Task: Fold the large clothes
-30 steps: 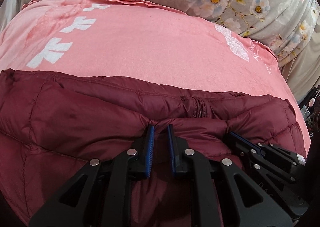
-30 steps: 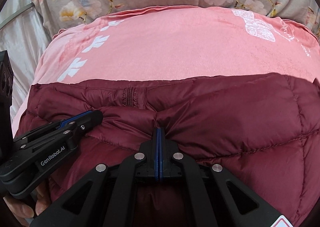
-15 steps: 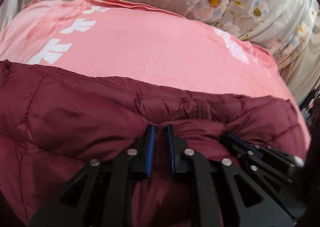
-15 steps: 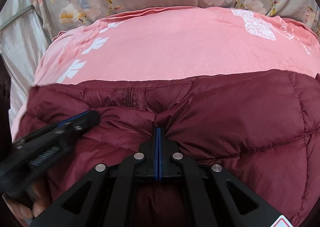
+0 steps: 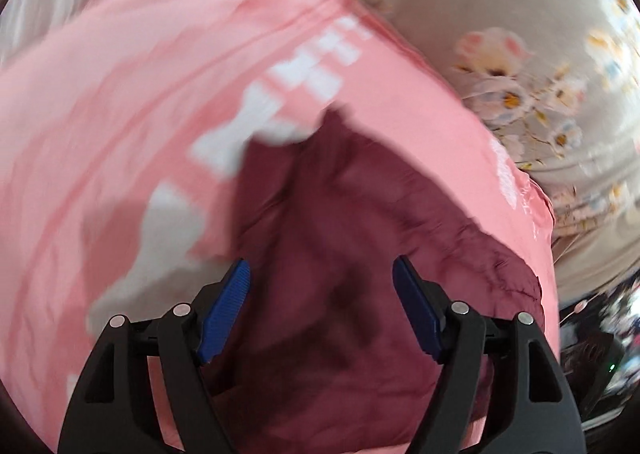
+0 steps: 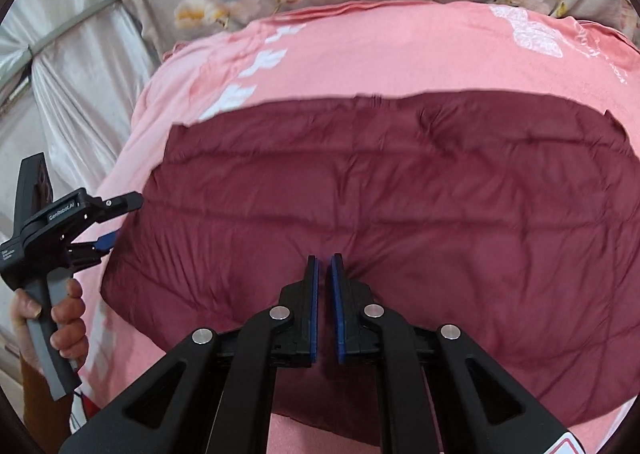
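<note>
1. Fold just laid; maroon puffer jacket (image 6: 384,197) lies flat on the pink sheet (image 6: 380,49).
2. Left gripper (image 5: 320,310) jaws opening, wide apart, nothing clamped, off the jacket's left edge.
3. Right gripper (image 6: 324,274) jaws opening, a slit apart, over a pucker.
4. Jacket's long axis runs left-right; my guess is the next move needs both ends gripped.
</note>
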Available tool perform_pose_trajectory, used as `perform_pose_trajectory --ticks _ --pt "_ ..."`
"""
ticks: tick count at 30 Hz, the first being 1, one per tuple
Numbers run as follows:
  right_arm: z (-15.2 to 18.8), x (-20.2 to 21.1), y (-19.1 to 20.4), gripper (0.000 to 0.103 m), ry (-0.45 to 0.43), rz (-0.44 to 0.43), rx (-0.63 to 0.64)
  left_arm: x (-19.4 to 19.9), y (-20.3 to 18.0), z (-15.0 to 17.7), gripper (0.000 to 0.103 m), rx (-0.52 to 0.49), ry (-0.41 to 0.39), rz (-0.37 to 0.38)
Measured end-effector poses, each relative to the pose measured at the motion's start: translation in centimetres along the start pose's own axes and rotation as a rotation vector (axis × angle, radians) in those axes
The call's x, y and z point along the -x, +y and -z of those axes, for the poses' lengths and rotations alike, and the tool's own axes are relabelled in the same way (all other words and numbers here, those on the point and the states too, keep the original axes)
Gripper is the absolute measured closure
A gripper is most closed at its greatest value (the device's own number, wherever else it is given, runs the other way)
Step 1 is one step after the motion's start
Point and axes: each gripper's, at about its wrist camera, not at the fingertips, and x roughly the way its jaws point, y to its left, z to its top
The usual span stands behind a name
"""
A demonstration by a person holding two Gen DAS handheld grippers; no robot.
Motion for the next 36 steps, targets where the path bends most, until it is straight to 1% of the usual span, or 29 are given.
perform_pose_trajectory --ticks 3,4,7,10,12,13,14,15,16,17,18,19,20,22,24,28,31,34,36 --pt "0.6 -0.9 0.2 0.095 -0.001 0.035 0.022 -1.1 1.1 1.4 0.03 0.002 0.048 0.028" --pt "0.8 -1.2 0.1 0.095 -0.001 0.036 0.02 -1.3 1.1 1.7 0.026 0.0 0.05 0.032" --pt "1.2 -1.8 -0.3 0.097 -0.009 0.035 0.011 -1.5 1.0 2.5 0.021 -0.018 0.022 0.027" --pt "1.5 -2.2 -0.7 0.1 -0.021 0.039 0.011 -1.6 0.3 2.8 0.022 -0.03 0.016 0.02" --pt "1.6 -2.3 -0.8 0.101 -0.024 0.039 0.01 -1.7 -0.4 2.9 0.033 -0.039 0.029 0.034" --pt "1.7 -2.3 -0.8 0.101 -0.026 0.037 0.009 -1.6 -0.7 2.9 0.045 -0.04 0.038 0.046" --pt "1.7 -2.4 -1.0 0.101 -0.028 0.032 0.008 -1.4 -1.0 2.9 0.059 -0.042 0.042 0.056" --pt "1.7 -2.5 -1.1 0.101 -0.029 0.024 0.005 -0.9 -1.5 2.9 0.066 -0.05 0.036 0.068" --pt "1.6 -2.4 -1.3 0.102 -0.026 0.013 -0.001 -0.4 -2.1 2.8 0.078 -0.06 0.027 0.078" --pt "1.6 -2.2 -1.5 0.102 -0.024 0.007 -0.011 0.2 -2.7 2.7 0.085 -0.072 0.017 0.088" --pt "1.7 -1.6 -1.7 0.102 -0.022 0.003 -0.027 1.1 -3.5 2.6 0.087 -0.083 0.001 0.101" --pt "1.9 -0.6 -1.8 0.099 -0.028 -0.007 -0.046 1.8 -4.3 2.4 0.089 -0.094 -0.012 0.114" --pt "2.4 0.4 -1.9 0.099 -0.039 -0.021 -0.052 2.6 -4.9 2.4 0.09 -0.103 -0.025 0.127" --pt "3.6 2.3 -1.8 0.099 -0.05 -0.03 -0.041 4.2 -6.6 2.2 0.091 -0.129 -0.051 0.149" --pt "5.3 3.4 -2.0 0.099 -0.039 -0.028 -0.036 5.5 -8.3 2.2 0.091 -0.156 -0.065 0.171" --pt "6.8 3.2 -2.7 0.1 -0.021 -0.006 -0.05 7.2 -12.2 3.0 0.092 -0.239 -0.088 0.201" --pt "7.0 1.8 -3.4 0.103 -0.014 -0.014 -0.076 8.1 -15.3 4.0 0.093 -0.302 -0.097 0.225" --pt "7.3 1.2 -3.8 0.103 -0.025 -0.021 -0.074 8.4 -18.5 5.2 0.093 -0.373 -0.104 0.246" --pt "7.4 1.0 -3.9 0.103 -0.032 -0.028 -0.076 8.3 -20.7 6.2 0.093 -0.417 -0.092 0.267"
